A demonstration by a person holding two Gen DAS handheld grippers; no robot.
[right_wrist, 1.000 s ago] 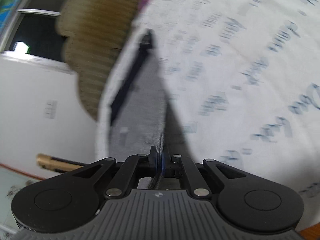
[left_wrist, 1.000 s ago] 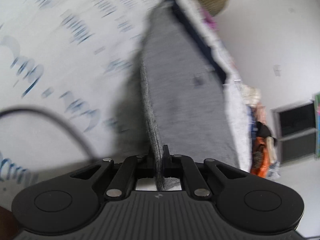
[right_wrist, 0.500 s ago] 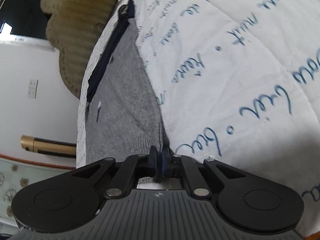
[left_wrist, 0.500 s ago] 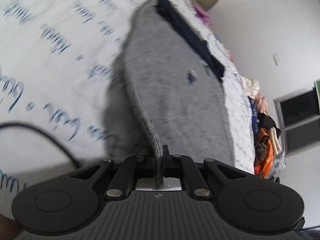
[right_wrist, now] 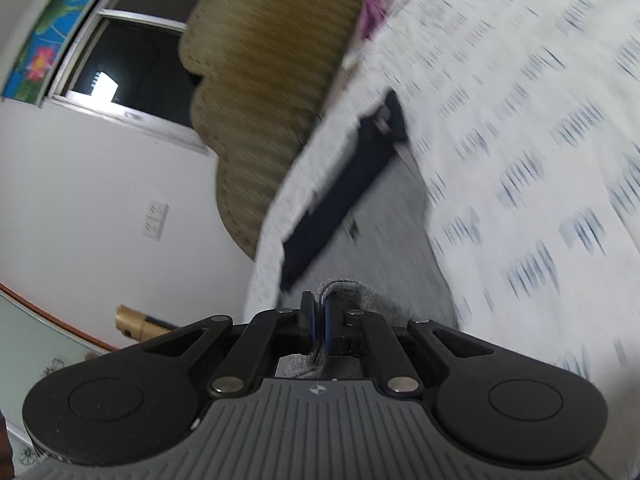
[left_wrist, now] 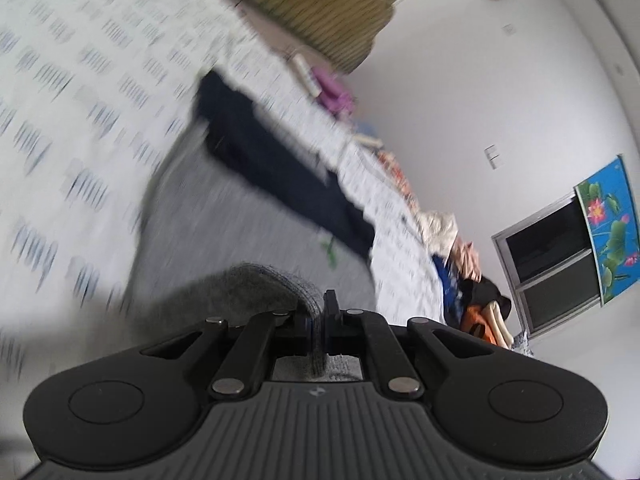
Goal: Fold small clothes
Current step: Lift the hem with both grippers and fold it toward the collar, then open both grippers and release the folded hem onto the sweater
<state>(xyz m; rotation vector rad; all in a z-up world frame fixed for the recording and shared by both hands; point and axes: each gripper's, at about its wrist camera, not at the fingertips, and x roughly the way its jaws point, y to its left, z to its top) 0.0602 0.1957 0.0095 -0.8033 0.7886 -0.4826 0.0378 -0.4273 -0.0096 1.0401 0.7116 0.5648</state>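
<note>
The grey knit garment (left_wrist: 256, 216) lies on the bed, spread along the bed's edge that runs toward the headboard. It is a plain mid-grey knit with a ribbed hem. Its far end reaches a dark navy band (left_wrist: 280, 168), which lies just inside that same bed edge; whether the band is part of the garment or a separate piece cannot be told through the blur. The near end is lifted off the bed and curls over in a rounded fold, bunched at two points of its hem. A small dark mark (right_wrist: 354, 228) shows on the grey cloth near the navy band.
</note>
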